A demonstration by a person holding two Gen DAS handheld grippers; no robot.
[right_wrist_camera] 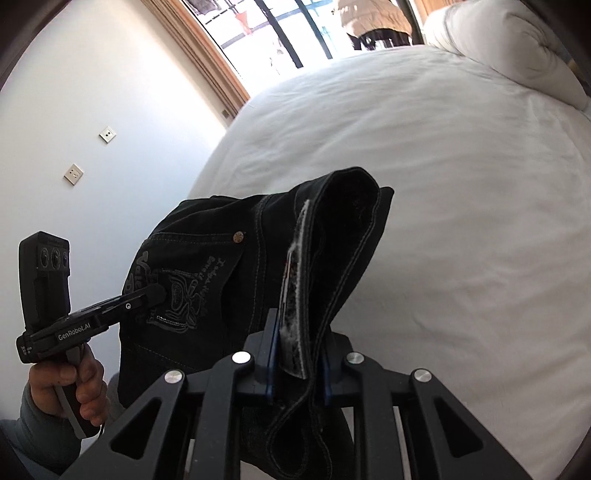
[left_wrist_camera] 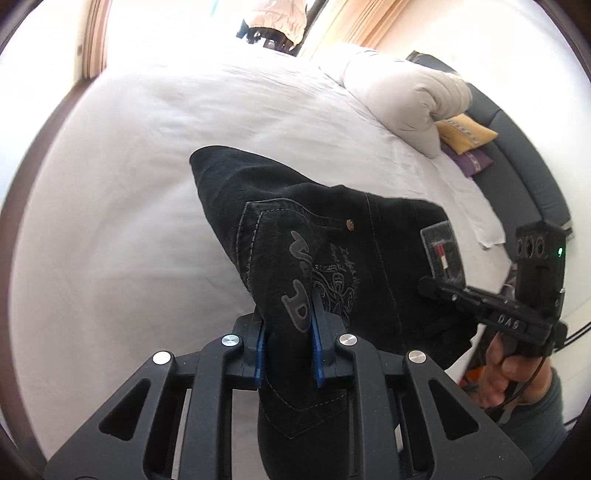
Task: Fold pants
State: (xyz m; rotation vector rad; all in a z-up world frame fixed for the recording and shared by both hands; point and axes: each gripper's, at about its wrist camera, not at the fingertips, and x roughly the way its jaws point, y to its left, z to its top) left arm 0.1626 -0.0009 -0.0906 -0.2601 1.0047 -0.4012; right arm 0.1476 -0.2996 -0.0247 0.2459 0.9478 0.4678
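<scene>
Black denim pants (left_wrist_camera: 332, 236) with grey stitching and an embroidered back pocket hang lifted above the white bed (left_wrist_camera: 147, 147). My left gripper (left_wrist_camera: 286, 321) is shut on the pocket side of the fabric, its blue pads pressing the cloth. At the right of the left wrist view, my right gripper (left_wrist_camera: 424, 286) bites the waistband near the sewn label. In the right wrist view, the right gripper (right_wrist_camera: 299, 343) is shut on the folded waistband of the pants (right_wrist_camera: 207, 236). The left gripper (right_wrist_camera: 159, 291) clamps the pocket area there. A hand (right_wrist_camera: 62, 384) holds its grip.
The white bed sheet (right_wrist_camera: 443, 184) spreads under the pants. A rolled white duvet (left_wrist_camera: 406, 96), a yellow cushion (left_wrist_camera: 465, 134) and a purple cushion (left_wrist_camera: 472, 160) lie by the dark headboard (left_wrist_camera: 524, 155). A white wall with sockets (right_wrist_camera: 107, 134) and a window (right_wrist_camera: 280, 29) border the bed.
</scene>
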